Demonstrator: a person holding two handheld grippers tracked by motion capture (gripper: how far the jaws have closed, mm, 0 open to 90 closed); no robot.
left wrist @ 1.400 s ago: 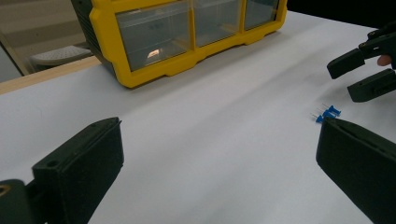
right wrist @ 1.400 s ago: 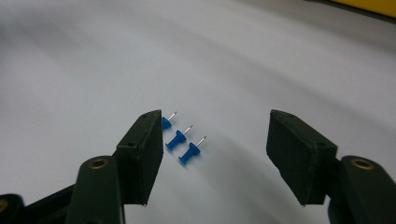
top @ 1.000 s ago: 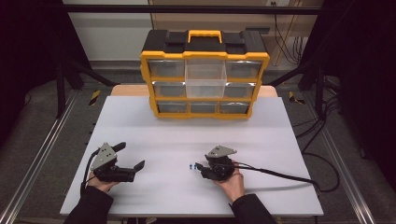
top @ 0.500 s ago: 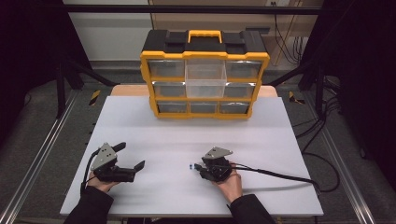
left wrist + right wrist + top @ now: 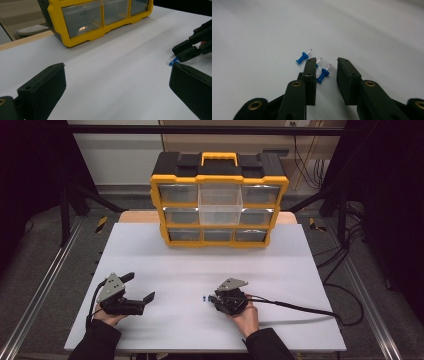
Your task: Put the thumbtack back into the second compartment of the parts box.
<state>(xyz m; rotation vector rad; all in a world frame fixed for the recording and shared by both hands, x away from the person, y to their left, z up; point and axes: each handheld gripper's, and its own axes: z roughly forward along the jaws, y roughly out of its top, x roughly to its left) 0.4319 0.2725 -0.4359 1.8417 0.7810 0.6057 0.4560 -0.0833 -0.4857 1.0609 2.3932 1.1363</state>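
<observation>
Closing matte-black jaws flank a blue plastic pushpin (image 5: 322,74).

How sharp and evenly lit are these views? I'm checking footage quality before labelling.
High view: soft, dark surrounds, table evenly bright. Left gripper view: organizer fairly sharp, near fingers blurred. Right gripper view: push pins crisp, with faint shadows.

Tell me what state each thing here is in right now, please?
Right tongs: jaws have just been closing, one blue pushpin lies between them, not yet pinched.
Other two pushpins: lying on the white table, outside the jaws.
Left tongs: open wide, nothing between them.
Yellow drawer box: upright, the large middle drawer pulled out.
</observation>
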